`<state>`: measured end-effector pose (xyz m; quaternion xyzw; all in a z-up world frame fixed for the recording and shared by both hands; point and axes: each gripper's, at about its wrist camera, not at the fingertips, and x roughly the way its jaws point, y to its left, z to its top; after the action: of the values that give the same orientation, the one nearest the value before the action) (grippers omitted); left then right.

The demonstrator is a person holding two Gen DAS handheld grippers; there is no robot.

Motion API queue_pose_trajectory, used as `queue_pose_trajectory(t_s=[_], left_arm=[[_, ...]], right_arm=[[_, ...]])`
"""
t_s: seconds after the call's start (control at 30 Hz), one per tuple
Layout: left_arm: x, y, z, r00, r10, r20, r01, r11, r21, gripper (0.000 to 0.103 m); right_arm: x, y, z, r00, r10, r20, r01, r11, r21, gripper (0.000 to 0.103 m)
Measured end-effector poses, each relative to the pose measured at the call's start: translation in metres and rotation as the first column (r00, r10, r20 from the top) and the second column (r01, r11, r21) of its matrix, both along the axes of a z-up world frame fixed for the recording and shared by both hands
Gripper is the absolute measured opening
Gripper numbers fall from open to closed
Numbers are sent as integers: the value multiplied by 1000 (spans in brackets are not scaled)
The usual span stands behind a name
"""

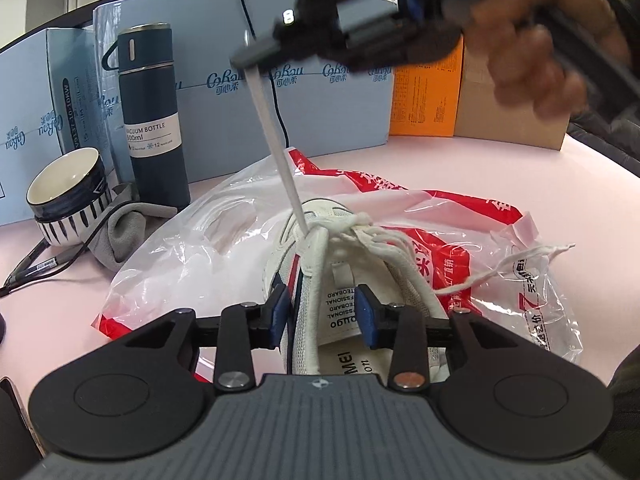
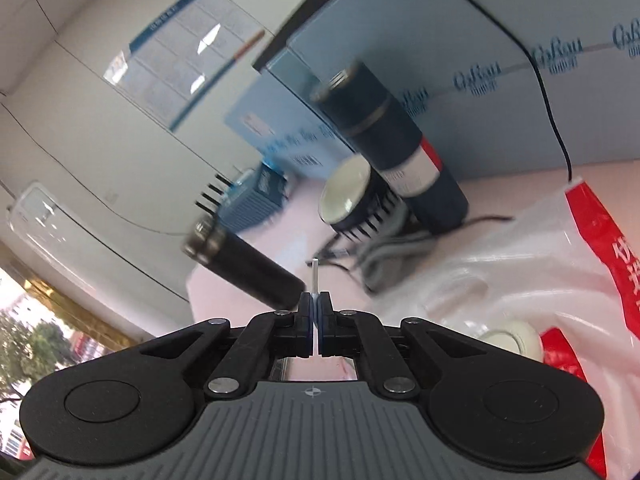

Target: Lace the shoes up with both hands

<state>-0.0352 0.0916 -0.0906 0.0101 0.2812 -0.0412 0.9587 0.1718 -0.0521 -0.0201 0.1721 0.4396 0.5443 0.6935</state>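
Left wrist view shows the right gripper (image 1: 246,58) at 12 o'clock, fingers clamped on the taut shoelace (image 1: 280,160); pull steadily along it while the left gripper (image 1: 322,316), fingers apart astride the white sneaker (image 1: 320,280) at centre, steadies its tongue.

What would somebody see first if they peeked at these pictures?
A white lace pulled tight, slanting up from the white shoe to the right tool, which pinches its end. The shoe lies on a red and clear plastic bag. The left tool straddles the shoe's tongue.
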Motion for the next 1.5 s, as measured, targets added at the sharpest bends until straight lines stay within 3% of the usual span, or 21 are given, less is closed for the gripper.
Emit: queue_pose_trajectory(t_s=[0.3, 0.4, 0.57, 0.8, 1.2, 1.33, 1.43, 1.5], left_arm=[[0, -1, -1, 1000, 7, -1, -7, 1000, -5, 35], [0, -1, 0, 1000, 12, -6, -12, 1000, -16, 35], [1, -4, 1, 1000, 11, -13, -11, 1000, -7, 39], [3, -7, 1, 1000, 9, -16, -9, 1000, -8, 46], [3, -9, 0, 1000, 8, -17, -8, 1000, -3, 48], [4, -9, 0, 1000, 8, -19, -8, 1000, -8, 51], [5, -10, -1, 1000, 3, -22, -4, 1000, -5, 54], [5, -11, 0, 1000, 6, -22, -6, 1000, 1, 55]], right_arm=[[13, 6, 32, 977, -1, -214, 44, 979, 197, 3], [20, 10, 60, 979, 11, -204, 49, 957, 287, 3], [26, 22, 120, 994, 27, -105, 14, 929, 370, 3], [30, 37, 166, 996, 56, -74, -15, 885, 465, 3], [27, 72, 177, 986, 133, -96, -69, 867, 493, 3], [25, 85, 174, 985, 160, -67, -112, 884, 454, 3], [22, 101, 163, 989, 145, -33, -126, 934, 335, 9], [19, 108, 151, 992, 126, 6, -123, 959, 255, 30]])
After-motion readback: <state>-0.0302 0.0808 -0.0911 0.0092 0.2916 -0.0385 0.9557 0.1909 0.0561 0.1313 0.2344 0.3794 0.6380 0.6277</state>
